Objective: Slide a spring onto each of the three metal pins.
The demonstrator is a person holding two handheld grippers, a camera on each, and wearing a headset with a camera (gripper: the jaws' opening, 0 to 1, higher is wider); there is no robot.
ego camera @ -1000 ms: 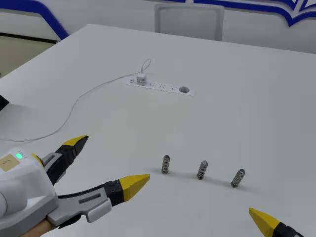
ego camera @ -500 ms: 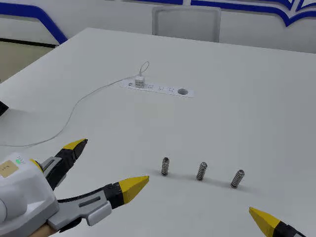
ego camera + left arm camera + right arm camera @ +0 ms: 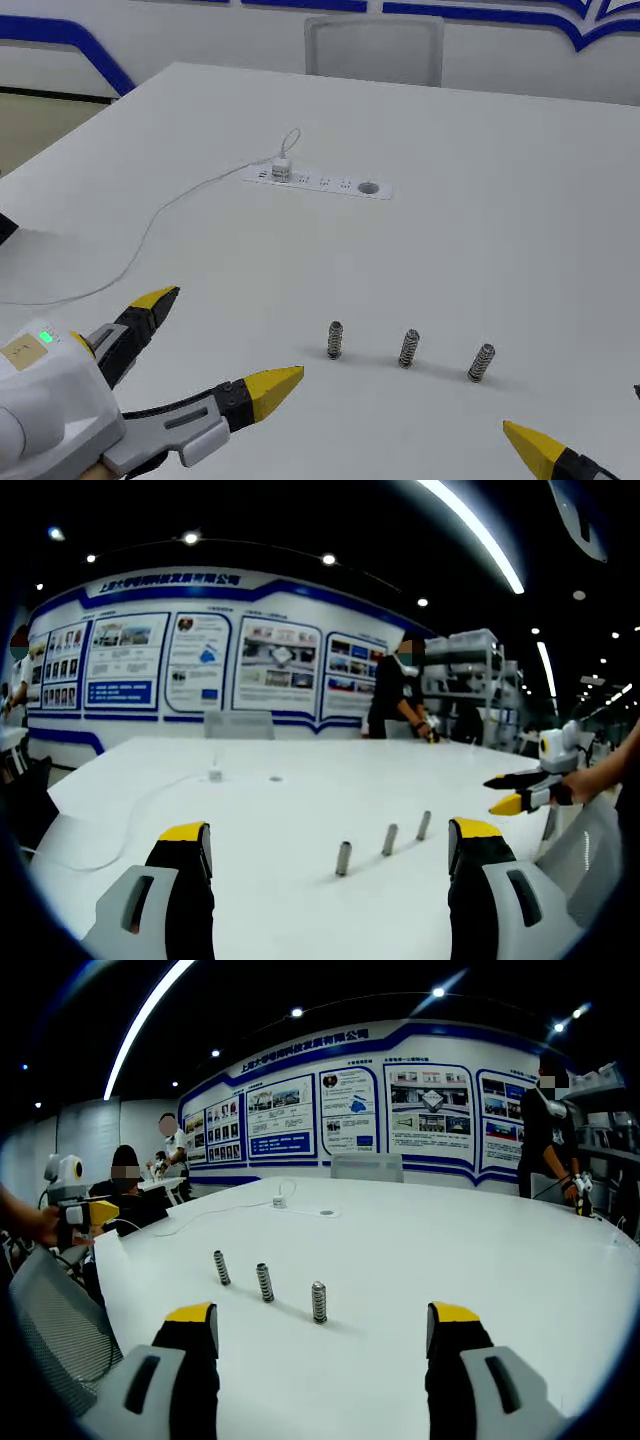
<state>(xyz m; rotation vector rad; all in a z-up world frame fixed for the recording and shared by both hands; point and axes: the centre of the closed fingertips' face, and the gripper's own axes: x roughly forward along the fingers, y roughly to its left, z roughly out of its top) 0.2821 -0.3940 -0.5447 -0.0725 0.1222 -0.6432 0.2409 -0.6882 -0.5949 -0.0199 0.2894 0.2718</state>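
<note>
A broad white table (image 3: 480, 200) runs back toward a grey chair (image 3: 375, 48) and a wall (image 3: 400, 1100) hung with blue-trimmed posters; a power strip (image 3: 318, 182) sits flush in the tabletop, with a thin cable (image 3: 150, 225) trailing off toward the near left edge. Close to the person, three metal pins (image 3: 335, 339) (image 3: 408, 347) (image 3: 482, 362) stand upright in a short row, well apart from each other. From the right gripper view, each seems to carry ribbed coils, so I'd judge the springs (image 3: 265, 1282) are already on all three. The left gripper (image 3: 228, 336) hovers near the leftmost pin with its jaws spread wide and nothing between them. The right gripper (image 3: 320, 1315) also has its jaws parted and empty, aimed at the row from the other side. Those springs look tiny and light, and soft along their length, the sort that squash or ping away under a hard pinch. I'd take one gently across the middle of the coils. The pins look thin and stiff, though I can't tell whether they are fixed to the table or merely standing on it.
</note>
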